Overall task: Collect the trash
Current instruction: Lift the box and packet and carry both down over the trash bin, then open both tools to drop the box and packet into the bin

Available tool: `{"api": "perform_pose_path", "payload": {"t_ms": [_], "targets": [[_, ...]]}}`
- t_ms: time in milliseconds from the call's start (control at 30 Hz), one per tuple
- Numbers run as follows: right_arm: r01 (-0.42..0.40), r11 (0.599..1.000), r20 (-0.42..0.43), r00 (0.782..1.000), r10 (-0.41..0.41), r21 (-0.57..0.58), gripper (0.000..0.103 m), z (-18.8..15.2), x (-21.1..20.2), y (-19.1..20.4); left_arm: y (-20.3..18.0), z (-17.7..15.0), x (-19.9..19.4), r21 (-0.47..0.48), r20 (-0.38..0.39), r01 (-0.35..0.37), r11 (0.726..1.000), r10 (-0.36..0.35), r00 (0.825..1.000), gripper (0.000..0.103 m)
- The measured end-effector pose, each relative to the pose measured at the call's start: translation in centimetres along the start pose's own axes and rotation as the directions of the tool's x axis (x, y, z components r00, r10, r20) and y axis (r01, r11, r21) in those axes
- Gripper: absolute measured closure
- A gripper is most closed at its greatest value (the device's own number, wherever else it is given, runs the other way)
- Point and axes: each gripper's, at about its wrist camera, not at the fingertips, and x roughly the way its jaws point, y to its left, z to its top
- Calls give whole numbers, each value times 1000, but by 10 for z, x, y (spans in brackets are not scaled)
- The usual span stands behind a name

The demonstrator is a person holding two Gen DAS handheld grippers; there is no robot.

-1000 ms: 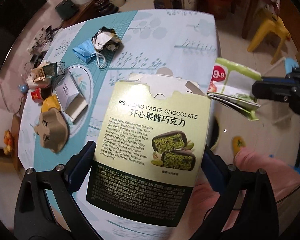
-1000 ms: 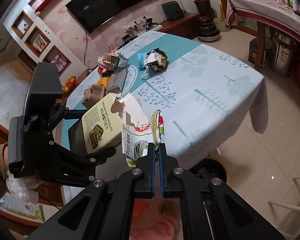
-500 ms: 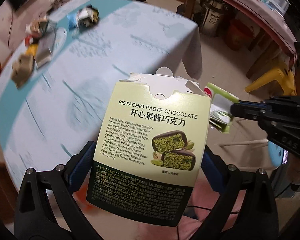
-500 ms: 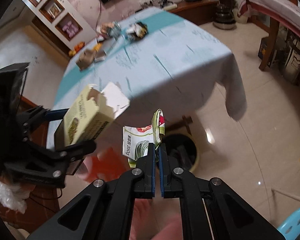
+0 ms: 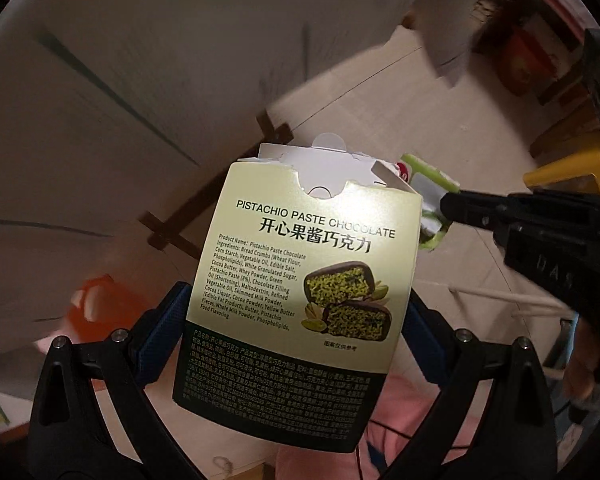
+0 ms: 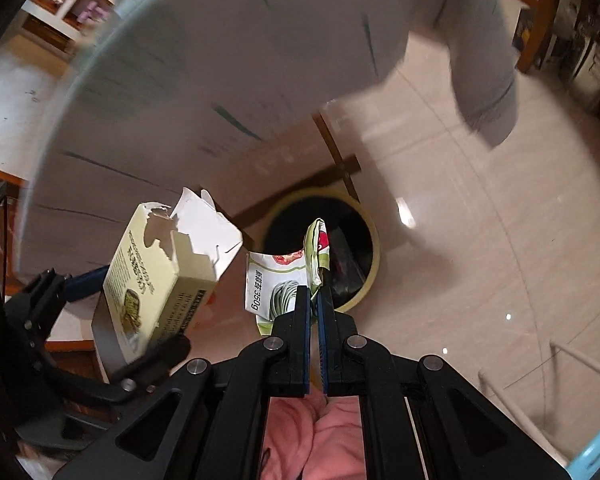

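My left gripper point(image 5: 292, 316) is shut on a torn-open pistachio chocolate box point(image 5: 300, 280), cream and dark green, which fills the middle of the left wrist view. The box also shows at the left of the right wrist view point(image 6: 156, 276). My right gripper point(image 6: 314, 300) is shut on a crumpled green and white wrapper point(image 6: 284, 280), held just above and in front of a round bin point(image 6: 364, 288) with a pale yellow rim and black liner on the floor. The wrapper peeks out behind the box's right edge in the left wrist view point(image 5: 428, 192).
The tablecloth point(image 6: 220, 80) hangs down over both views, blurred, with the table's wooden cross base point(image 6: 340, 164) behind the bin. Tiled floor point(image 6: 480, 240) lies to the right. A yellow stool point(image 5: 572, 172) and pink-clad legs point(image 6: 320, 440) are nearby.
Both grippers have swung down from the tabletop toward the floor, still holding the box and the wrapper. The table's trash has left view and the bin now sits just beyond the wrapper.
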Motion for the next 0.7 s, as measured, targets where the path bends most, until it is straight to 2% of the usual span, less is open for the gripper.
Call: {"api": "perform_pose_path", "payload": {"t_ms": [167,267,333,400,467,500,533,700], "targets": [[16,1000,-40,999,-17,-7,100,7,89,-18,-10,-12,81,-1,9,-17,1000,17,1000,5],[11,1000,-41,999,-11,-7,99,13,133,-25,-17,-22,115,19,21,-33,999,32,999,4],[-1,1000,-49,999,1,10,95,16,160,-33,-19,-28,134,23,28,-41,999,40,999,4],[-5,1000,-44,999,6,27,86,17,178,-31,-22,-38,147,19,33,-54,998,53,998,4],[4,999,-28,1000,-3,46,71,16,193,-37,-23,-46,157,10,39,-57,998,57,998,4],[3,999,-20,1000,-2,50,68,16,197,-38,-25,-48,160,5,38,-58,998,58,998,3],[5,999,-9,1000,-4,53,65,15,201,-40,-27,-53,163,-2,32,-57,998,57,998,3],[11,998,-18,1000,-10,56,65,12,216,-43,-33,-66,166,-21,20,-38,999,39,999,3]]}}
